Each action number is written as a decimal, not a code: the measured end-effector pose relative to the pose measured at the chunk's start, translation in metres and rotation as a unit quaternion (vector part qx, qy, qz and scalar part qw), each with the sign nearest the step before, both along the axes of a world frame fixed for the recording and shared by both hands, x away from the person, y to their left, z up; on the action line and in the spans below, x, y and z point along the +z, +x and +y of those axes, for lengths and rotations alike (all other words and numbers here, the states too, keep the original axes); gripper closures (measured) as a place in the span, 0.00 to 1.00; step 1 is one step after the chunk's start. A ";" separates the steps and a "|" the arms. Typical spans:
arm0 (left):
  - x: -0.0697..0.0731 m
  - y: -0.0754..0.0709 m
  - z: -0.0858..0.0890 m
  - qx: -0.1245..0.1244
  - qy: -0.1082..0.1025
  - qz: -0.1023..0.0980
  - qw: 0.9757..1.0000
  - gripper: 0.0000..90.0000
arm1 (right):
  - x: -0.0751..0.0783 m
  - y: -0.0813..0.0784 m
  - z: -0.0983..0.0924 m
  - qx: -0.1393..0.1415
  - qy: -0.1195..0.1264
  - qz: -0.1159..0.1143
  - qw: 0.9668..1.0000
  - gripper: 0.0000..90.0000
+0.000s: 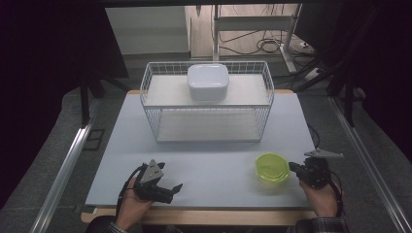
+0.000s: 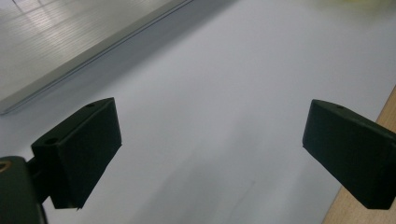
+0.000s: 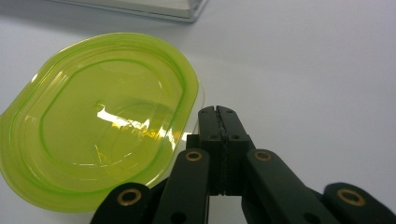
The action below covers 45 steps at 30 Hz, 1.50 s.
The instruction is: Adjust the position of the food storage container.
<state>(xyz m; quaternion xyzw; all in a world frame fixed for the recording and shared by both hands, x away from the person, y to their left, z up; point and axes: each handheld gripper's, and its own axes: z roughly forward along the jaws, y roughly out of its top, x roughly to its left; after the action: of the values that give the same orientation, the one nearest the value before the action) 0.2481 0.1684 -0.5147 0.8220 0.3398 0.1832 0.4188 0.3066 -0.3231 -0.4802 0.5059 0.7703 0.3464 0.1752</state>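
High view: the green lid [image 1: 272,167] lies flat on the worktop [image 1: 209,160] near its front right corner, in front of the wire basket [image 1: 207,102]. The right hand-held gripper [image 1: 293,166] sits just beside the lid's right edge, jaws pressed together on nothing. The left hand-held gripper [image 1: 170,187] rests at the front left, jaws wide apart

A dim room with a dark grey floor [image 1: 53,141], black surroundings at both sides, a pale wall panel [image 1: 145,29], metal desk legs [image 1: 216,29] and tangled cables [image 1: 269,46] far beyond the fingers.
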 end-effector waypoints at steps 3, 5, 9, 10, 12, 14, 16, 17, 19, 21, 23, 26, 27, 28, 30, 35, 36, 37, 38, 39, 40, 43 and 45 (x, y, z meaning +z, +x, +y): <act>0.000 0.000 0.000 -0.001 0.000 0.000 1.000 0.05 | -0.001 0.001 0.007 0.011 0.002 0.002 1.000 1.00; 0.000 0.000 0.000 -0.001 0.000 0.001 1.000 0.05 | -0.002 0.001 0.011 0.017 0.004 0.008 1.000 1.00; -0.001 0.000 -0.001 -0.002 0.000 0.001 1.000 0.05 | -0.004 0.002 0.023 0.033 0.015 0.017 0.999 1.00; -0.001 0.000 -0.001 -0.003 0.000 0.001 1.000 0.05 | -0.003 0.002 0.026 0.038 0.015 0.018 0.999 1.00; -0.001 0.000 -0.002 -0.005 0.001 0.001 1.000 0.05 | -0.004 0.003 0.034 0.049 0.013 0.018 0.999 1.00; -0.001 0.000 -0.002 -0.006 0.001 0.001 1.000 0.05 | -0.006 0.003 0.041 0.056 0.009 0.023 0.998 1.00; -0.001 0.000 -0.002 -0.006 0.001 0.001 1.000 0.05 | -0.007 0.004 0.047 0.061 0.005 0.024 0.998 1.00; -0.001 0.000 -0.002 -0.006 0.001 0.002 1.000 0.05 | -0.007 0.005 0.048 0.064 0.005 0.025 0.998 1.00; -0.001 0.000 -0.002 -0.006 0.002 0.002 1.000 0.05 | -0.009 0.005 0.049 0.065 0.002 0.029 0.997 1.00; -0.001 0.000 -0.002 -0.006 0.002 0.002 1.000 0.05 | -0.010 0.006 0.048 0.063 0.002 0.032 0.998 1.00; -0.001 0.000 -0.002 -0.007 0.003 0.003 1.000 0.05 | -0.011 0.006 0.045 0.060 0.001 0.036 0.998 1.00; -0.001 0.000 -0.003 -0.008 0.004 0.004 1.000 0.05 | -0.013 0.006 0.040 0.055 0.003 0.039 0.998 1.00; -0.001 0.000 -0.003 -0.008 0.004 0.004 1.000 0.05 | -0.013 0.006 0.039 0.055 0.004 0.041 0.998 1.00; -0.001 0.000 -0.003 -0.008 0.004 0.004 1.000 0.05 | -0.014 0.006 0.038 0.054 0.006 0.043 0.998 1.00; -0.001 0.000 -0.003 -0.008 0.005 0.004 1.000 0.05 | -0.015 0.004 0.036 0.055 0.011 0.049 0.997 1.00; -0.002 0.001 -0.003 -0.010 0.009 0.005 1.000 0.05 | -0.019 0.002 0.033 0.062 0.025 0.062 0.996 1.00; -0.002 0.001 -0.003 -0.010 0.009 0.005 1.000 0.05 | -0.020 0.002 0.033 0.062 0.029 0.067 0.995 1.00; -0.002 0.001 -0.003 -0.010 0.009 0.005 1.000 0.05 | -0.020 0.002 0.033 0.064 0.032 0.069 0.995 1.00; -0.002 0.001 -0.003 -0.010 0.009 0.005 1.000 0.05 | -0.021 0.003 0.034 0.066 0.035 0.071 0.995 1.00; -0.002 0.001 -0.004 -0.010 0.010 0.005 1.000 0.05 | -0.022 0.003 0.035 0.067 0.037 0.073 0.994 1.00; -0.002 0.001 -0.004 -0.010 0.010 0.005 1.000 0.05 | -0.023 0.004 0.037 0.068 0.038 0.075 0.994 1.00; -0.002 0.001 -0.004 -0.011 0.011 0.005 1.000 0.05 | -0.024 0.006 0.043 0.080 0.039 0.075 0.993 1.00; -0.002 0.001 -0.005 -0.012 0.012 0.006 1.000 0.05 | -0.024 0.007 0.048 0.086 0.043 0.077 0.992 1.00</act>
<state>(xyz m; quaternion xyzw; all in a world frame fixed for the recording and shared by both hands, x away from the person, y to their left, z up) 0.2491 0.1637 -0.5171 0.8318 0.3301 0.1775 0.4094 0.3141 -0.2754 -0.5043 0.4699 0.8068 0.3525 0.0629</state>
